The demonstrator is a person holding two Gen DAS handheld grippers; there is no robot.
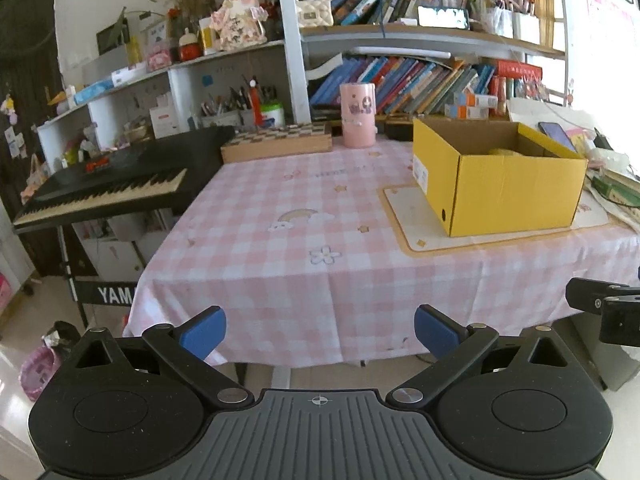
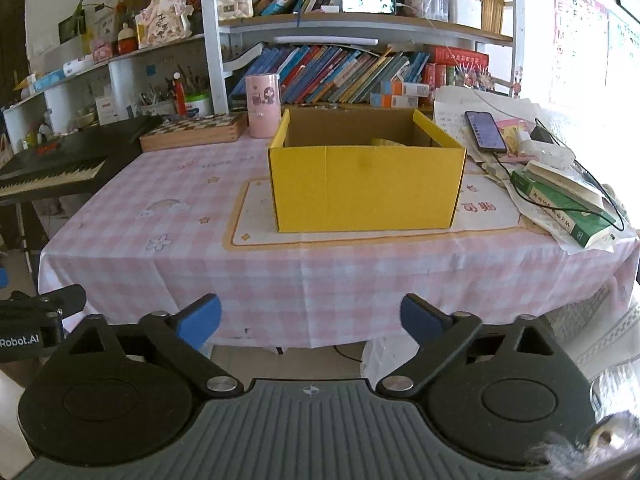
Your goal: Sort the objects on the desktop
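Two blue-padded fingers of the left gripper [image 1: 320, 330] stand wide apart and empty, short of the near edge of the pink-checked tablecloth [image 1: 280, 248], which lies bare ahead. An open yellow cardboard box [image 1: 500, 184] sits far right on a cream mat [image 1: 412, 220], one corner pointing this way.

From the right wrist, the right gripper [image 2: 310, 322] is spread, holding nothing (a black keyboard [image 2: 52, 172] borders the left); the box shows its long side squarely, beside a green book [image 2: 560, 208].

black grippers [image 1: 320, 330] [image 2: 310, 320] w/ blue pads [image 1: 202, 330], silver screws.
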